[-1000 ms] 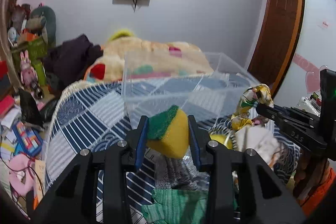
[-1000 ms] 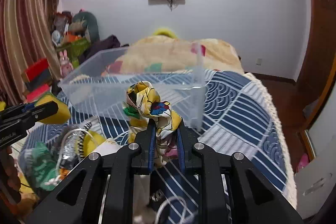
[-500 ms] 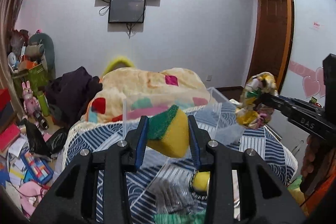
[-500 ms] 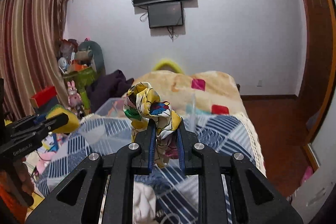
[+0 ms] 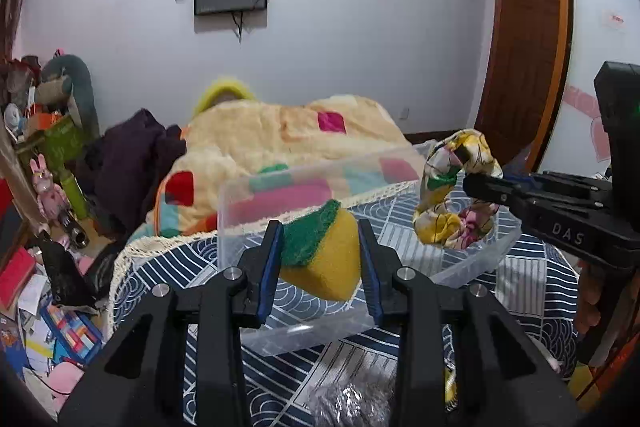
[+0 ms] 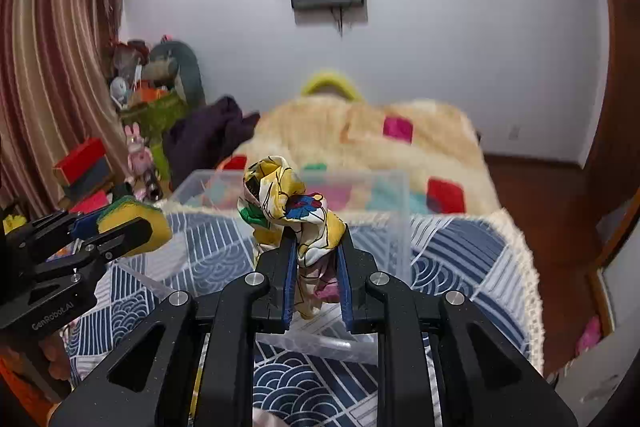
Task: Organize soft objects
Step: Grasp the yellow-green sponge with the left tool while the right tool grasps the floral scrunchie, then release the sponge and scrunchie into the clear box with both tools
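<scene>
While both tools hang above the clear plastic bin (image 5: pixel 320 331), each carries a soft item. The left gripper (image 5: pixel 320 259) has its fingers clamped on a yellow sponge (image 5: pixel 324 259) with a green scouring face; the sponge bulges past the fingertips and sits tilted between the pads. The right gripper (image 6: pixel 316 267) pinches a knotted floral cloth (image 6: pixel 288 215), most of which rises above and ahead of its fingertips, with a tail hanging between them.

Probable faults from this position:

- Premature release. The bin's near wall lies just below and ahead of both sets of fingers; I judge that opening too early would drop an item on the blue patterned bedspread (image 6: pixel 460 259) outside it.
- Snagging. The cloth may cling to a pad after opening, then drag out on withdrawal.
- Rebound. The compressed sponge may spring sideways on release.
- Collision. The grippers stand near each other; converging risks contact.
- Displacement. The light bin may slide if a finger strikes its rim.
</scene>
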A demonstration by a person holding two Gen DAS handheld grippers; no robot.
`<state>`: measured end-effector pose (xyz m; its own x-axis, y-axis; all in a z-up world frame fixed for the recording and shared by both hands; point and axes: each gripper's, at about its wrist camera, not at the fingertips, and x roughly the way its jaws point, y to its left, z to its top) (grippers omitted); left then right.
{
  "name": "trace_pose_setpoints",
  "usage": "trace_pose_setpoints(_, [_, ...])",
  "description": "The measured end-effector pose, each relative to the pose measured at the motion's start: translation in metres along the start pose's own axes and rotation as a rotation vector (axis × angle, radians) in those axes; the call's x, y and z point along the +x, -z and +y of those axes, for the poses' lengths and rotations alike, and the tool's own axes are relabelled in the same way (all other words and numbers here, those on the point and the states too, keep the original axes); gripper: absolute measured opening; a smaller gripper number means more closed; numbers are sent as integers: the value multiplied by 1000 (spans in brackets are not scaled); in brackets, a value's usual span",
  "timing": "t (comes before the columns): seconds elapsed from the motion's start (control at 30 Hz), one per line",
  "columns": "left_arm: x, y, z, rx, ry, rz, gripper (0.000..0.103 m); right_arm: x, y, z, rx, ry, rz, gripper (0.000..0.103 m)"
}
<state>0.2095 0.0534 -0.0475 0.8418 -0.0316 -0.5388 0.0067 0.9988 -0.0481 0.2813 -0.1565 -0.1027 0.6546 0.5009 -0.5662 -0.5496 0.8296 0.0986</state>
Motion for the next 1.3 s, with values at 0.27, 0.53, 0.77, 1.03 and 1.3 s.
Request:
trace_pose_setpoints(0.27, [40,6,3,-17,8,132,36,20,7,0,-12,-4,118,18])
trace_pose_setpoints(0.53, [56,8,0,-7,39,206,43,18,12,0,-39,9,152,30])
trace_pose_setpoints(0.77, [27,3,-2,11,36,150,64,-7,10,3,-71,34,86,54])
trace_pose_setpoints(1.03, [-28,1,-5,16,62,52,72,-56,15,9,-91,22,-33,54])
trace_pose_setpoints(1.3, [-51,34,-13,34,83,71,72,-79,42,12,-70,-10,-54,54])
